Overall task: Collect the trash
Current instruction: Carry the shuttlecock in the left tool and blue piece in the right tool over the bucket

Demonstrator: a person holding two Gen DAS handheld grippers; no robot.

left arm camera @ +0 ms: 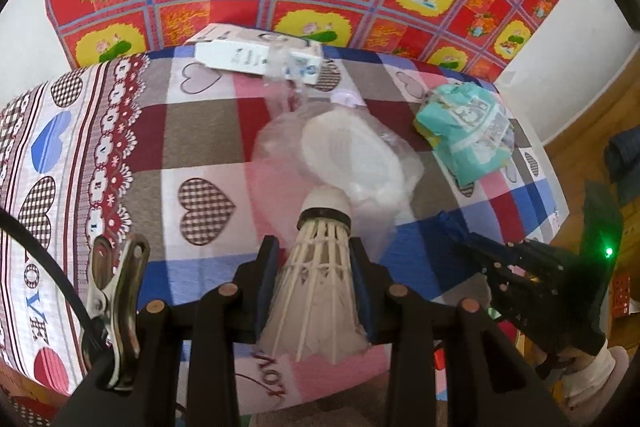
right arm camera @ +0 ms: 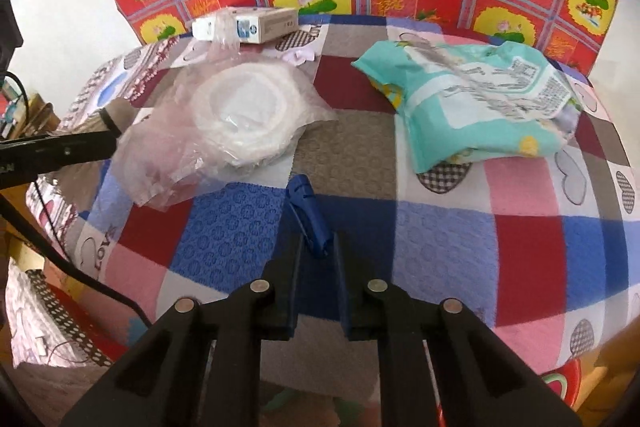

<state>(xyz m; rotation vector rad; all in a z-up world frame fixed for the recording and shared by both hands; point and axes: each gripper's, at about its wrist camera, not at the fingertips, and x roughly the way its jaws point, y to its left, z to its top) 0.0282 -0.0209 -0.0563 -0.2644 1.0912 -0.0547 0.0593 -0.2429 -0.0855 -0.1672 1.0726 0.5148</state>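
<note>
The left gripper (left arm camera: 316, 259) is pinching a white feathered shuttlecock (left arm camera: 320, 275) between its fingers, the round cork nose pointing away over the bench (right arm camera: 440, 239), which is wearing a soft checked cloth with hearts. The right gripper (right arm camera: 318, 247) is pressing its fingers on a small blue plastic piece (right arm camera: 308, 215), narrow and hard-looking, just above the cloth. Beyond them are lying a crumpled clear plastic bag with white round lids (right arm camera: 236, 119), a wrinkled teal wrapper (right arm camera: 480, 99) and a white carton (right arm camera: 248, 23) at the far edge.
</note>
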